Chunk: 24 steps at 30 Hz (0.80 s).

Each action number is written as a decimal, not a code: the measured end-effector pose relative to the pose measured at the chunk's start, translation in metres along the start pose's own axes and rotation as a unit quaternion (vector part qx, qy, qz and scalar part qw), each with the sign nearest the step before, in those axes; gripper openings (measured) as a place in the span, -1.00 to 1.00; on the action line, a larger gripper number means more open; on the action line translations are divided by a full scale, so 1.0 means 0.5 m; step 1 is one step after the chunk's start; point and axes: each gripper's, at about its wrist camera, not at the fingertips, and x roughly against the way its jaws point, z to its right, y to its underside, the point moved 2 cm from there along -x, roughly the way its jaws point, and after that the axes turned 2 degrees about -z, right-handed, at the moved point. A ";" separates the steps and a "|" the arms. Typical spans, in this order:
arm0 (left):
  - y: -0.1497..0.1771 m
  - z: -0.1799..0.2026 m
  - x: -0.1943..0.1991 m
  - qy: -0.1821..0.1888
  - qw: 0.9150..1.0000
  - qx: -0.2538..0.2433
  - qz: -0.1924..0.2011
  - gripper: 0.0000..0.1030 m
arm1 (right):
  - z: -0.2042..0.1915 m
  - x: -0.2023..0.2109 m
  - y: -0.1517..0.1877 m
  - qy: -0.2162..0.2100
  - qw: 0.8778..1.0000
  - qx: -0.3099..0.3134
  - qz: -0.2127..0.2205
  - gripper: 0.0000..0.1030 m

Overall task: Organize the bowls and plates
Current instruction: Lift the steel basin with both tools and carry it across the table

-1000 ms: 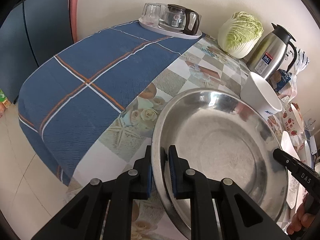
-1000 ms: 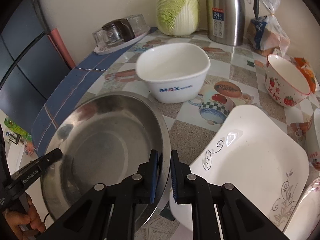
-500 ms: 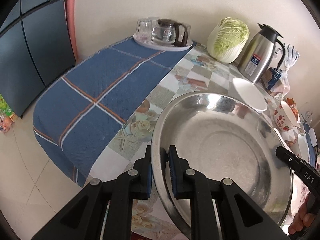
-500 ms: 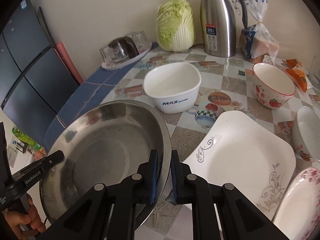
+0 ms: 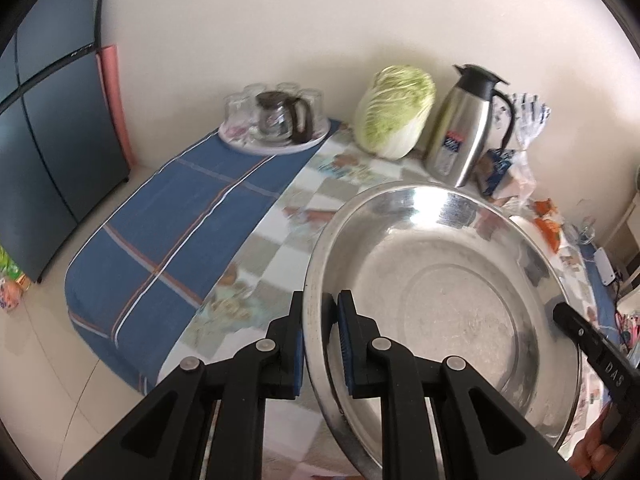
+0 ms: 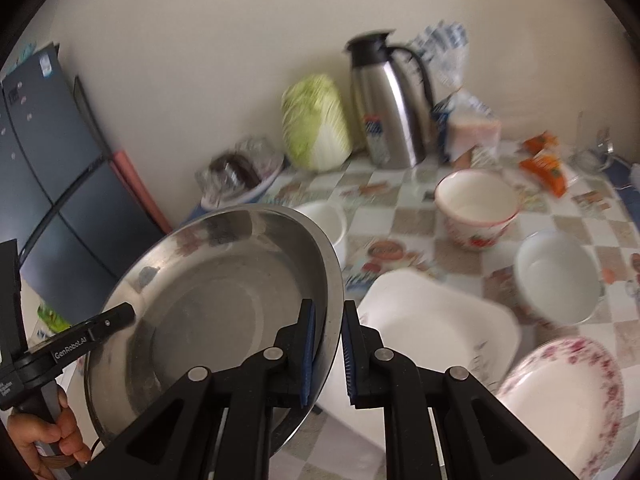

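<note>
Steel basin point(image 5: 440, 300) | left gripper point(image 5: 320, 332), right gripper point(image 6: 328, 344) clamp opposite rims, sharing its weight | raised above tabletop point(image 6: 420, 216) edge

My left gripper point(image 5: 320, 332) is matte black plastic, two angular linkage arms with silver round pivot screws and blue ribbed pads point(image 5: 345, 332) on the inner faces. My right gripper point(image 6: 328, 352) is built the same: black arms, silver screws, blue ribbed pads point(image 6: 308, 354). White lettering reads "GenRobot.AI" on the left unit's side and "DAS" on the right's; bare skin of my left hand point(image 6: 44, 440) shows on the handle.
</note>
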 end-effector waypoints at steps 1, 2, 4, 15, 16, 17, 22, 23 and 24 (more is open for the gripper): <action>-0.008 0.013 0.003 0.002 1.000 -0.001 0.002 -0.69 | 0.007 0.008 -0.004 0.003 1.000 -0.003 0.006 -0.73; -0.017 0.028 0.006 0.004 1.000 -0.004 0.005 -0.69 | 0.017 0.016 -0.009 0.008 1.000 -0.008 0.012 -0.73; -0.028 0.056 0.012 0.006 1.000 -0.010 0.010 -0.69 | 0.034 0.030 -0.017 0.013 0.999 -0.015 0.025 -0.73; -0.068 0.196 0.008 0.036 0.999 -0.033 0.021 -0.67 | 0.137 0.092 -0.043 0.048 0.994 -0.054 0.080 -0.73; -0.067 0.205 0.004 0.039 0.998 -0.034 0.018 -0.67 | 0.148 0.095 -0.044 0.050 0.994 -0.059 0.082 -0.73; -0.066 0.213 -0.001 0.042 0.998 -0.035 0.016 -0.67 | 0.156 0.100 -0.042 0.051 0.993 -0.062 0.084 -0.73; -0.059 0.253 -0.026 0.057 0.998 -0.034 0.009 -0.65 | 0.193 0.118 -0.041 0.075 0.991 -0.070 0.090 -0.73; -0.056 0.259 -0.030 0.056 0.998 -0.036 0.009 -0.64 | 0.200 0.119 -0.041 0.078 0.990 -0.072 0.089 -0.73; -0.051 0.264 -0.038 0.057 0.998 -0.039 0.006 -0.64 | 0.206 0.117 -0.039 0.080 0.990 -0.075 0.088 -0.73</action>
